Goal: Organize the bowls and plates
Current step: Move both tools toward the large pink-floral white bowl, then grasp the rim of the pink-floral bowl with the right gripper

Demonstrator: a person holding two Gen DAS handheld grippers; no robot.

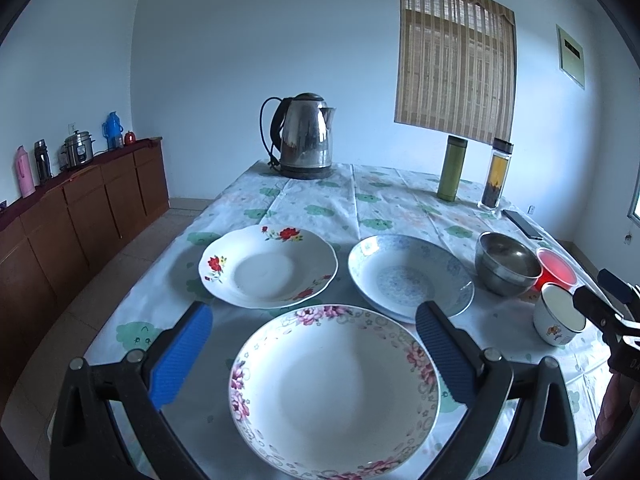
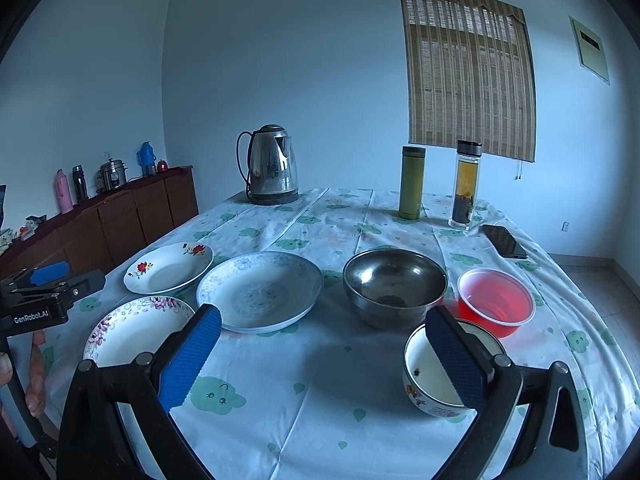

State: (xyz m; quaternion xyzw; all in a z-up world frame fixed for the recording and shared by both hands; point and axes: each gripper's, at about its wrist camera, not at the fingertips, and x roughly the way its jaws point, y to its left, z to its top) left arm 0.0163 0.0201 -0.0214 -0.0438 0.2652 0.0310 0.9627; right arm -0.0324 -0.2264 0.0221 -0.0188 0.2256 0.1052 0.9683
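Observation:
A pink-flowered plate [image 1: 334, 392] [image 2: 132, 330] lies nearest, under my open left gripper [image 1: 314, 344], whose blue fingers straddle its far rim. Behind it sit a red-flowered plate [image 1: 268, 266] [image 2: 168, 266] and a blue-patterned plate [image 1: 410, 276] [image 2: 260, 290]. To the right stand a steel bowl [image 1: 506, 264] [image 2: 394, 286], a red plastic bowl [image 1: 556, 270] [image 2: 496, 296] and a small white enamel bowl [image 1: 558, 320] [image 2: 434, 376]. My right gripper [image 2: 324, 344] is open above the cloth, its right finger over the enamel bowl's opening. It also shows at the right edge of the left wrist view.
A kettle [image 1: 304, 138] [image 2: 272, 166], a green flask [image 1: 452, 168] [image 2: 412, 182], a tea bottle [image 1: 496, 174] [image 2: 466, 186] and a phone [image 1: 522, 224] [image 2: 504, 240] stand at the table's far side. A wooden sideboard [image 1: 80, 204] runs along the left wall.

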